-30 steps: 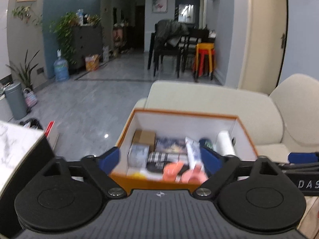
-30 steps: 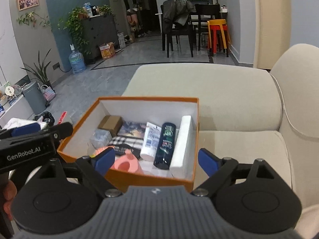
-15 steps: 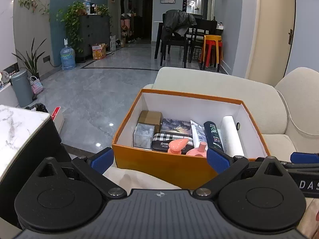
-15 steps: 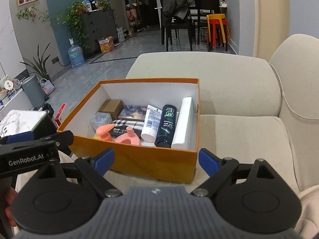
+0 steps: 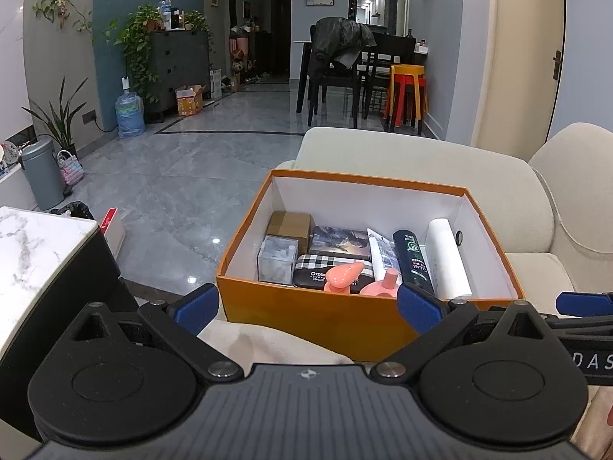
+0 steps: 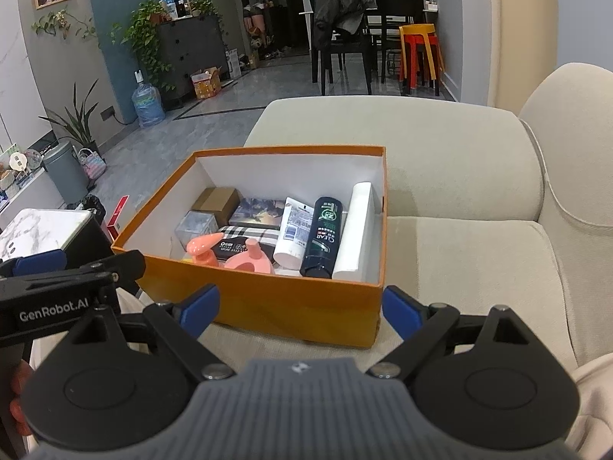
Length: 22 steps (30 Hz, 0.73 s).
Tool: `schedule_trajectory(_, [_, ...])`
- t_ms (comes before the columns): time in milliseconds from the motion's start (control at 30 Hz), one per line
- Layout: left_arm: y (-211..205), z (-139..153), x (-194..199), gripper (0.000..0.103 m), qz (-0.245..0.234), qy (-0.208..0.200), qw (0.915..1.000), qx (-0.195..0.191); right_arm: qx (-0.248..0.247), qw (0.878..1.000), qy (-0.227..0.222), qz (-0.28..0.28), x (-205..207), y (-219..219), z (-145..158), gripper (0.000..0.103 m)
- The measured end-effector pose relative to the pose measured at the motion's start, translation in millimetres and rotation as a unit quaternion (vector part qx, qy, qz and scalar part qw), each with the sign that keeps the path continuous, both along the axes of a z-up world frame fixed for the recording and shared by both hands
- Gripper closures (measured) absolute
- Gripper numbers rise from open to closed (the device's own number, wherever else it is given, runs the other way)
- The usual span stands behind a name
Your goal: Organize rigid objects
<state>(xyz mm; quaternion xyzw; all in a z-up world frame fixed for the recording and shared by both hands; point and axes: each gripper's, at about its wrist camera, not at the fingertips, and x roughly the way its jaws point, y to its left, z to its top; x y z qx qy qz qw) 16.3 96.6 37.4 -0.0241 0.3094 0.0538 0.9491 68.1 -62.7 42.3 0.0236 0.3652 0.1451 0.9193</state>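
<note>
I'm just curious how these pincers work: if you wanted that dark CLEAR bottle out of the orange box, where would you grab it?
Probably from above, across the middle of the dark bottle. It lies flat and lengthwise between the white tube and the white roll, so its ends are harder to pinch. The gaps beside it look tight, so the fingers would need easing in.

Living room beyond the sofa

A beige sofa (image 6: 459, 176) stood before grey tiled floor (image 5: 184, 161); a grey bin (image 5: 41, 176) and water jug (image 5: 129, 114) lined the left wall, stacked stools (image 5: 407, 92) beside dark dining chairs (image 5: 337, 76), near a marble-topped desk (image 5: 34, 245).
</note>
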Motion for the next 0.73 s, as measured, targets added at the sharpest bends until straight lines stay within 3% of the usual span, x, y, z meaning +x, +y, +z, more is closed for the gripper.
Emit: schedule_trajectory(733, [4.2, 0.0, -0.5, 0.000, 0.002, 0.001, 1.0000, 0.001, -0.007, 1.000, 0.017, 0.004, 1.4, 1.7, -4.7, 0.013])
